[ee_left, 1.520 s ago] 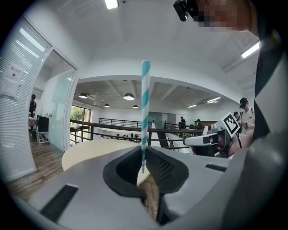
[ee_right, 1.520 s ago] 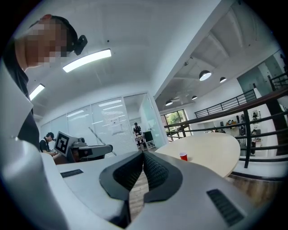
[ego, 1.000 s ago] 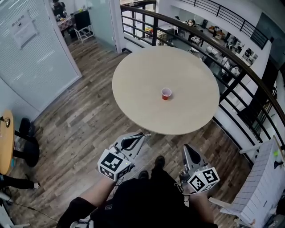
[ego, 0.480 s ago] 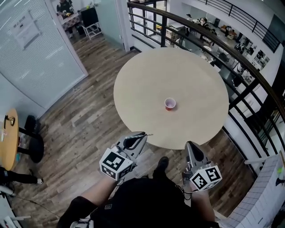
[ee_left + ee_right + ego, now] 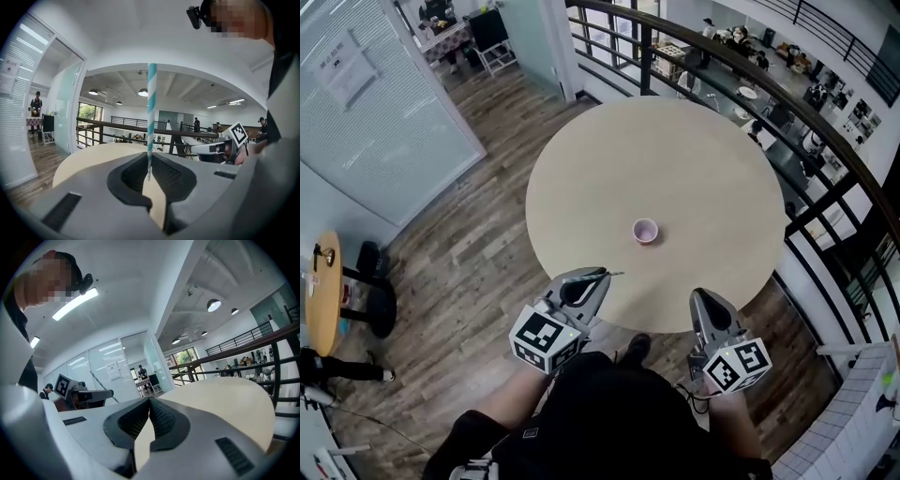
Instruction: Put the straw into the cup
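Distance to the worktop (image 5: 694,159) has closed over the last second. In the head view its near rim has slid down toward the person, and both claws, which earlier hung over the wooden floor short of the edge, now reach that rim. The cup (image 5: 645,231) stands upright and alone near the middle of the worktop, open mouth up, and sits lower in the picture than before, so it is nearer but still well apart from either claw. The left claw (image 5: 150,174) is clenched on the lower end of the striped straw (image 5: 151,112), which stands roughly upright between its pads. That grip looks the same across the three head pictures. The right claw (image 5: 149,403) is closed with nothing between its jaws. The change looks like the walk-up, not the insertion itself. The straw is ready in hand, and what remains is probably to carry it out over the cup's mouth and lower it in.
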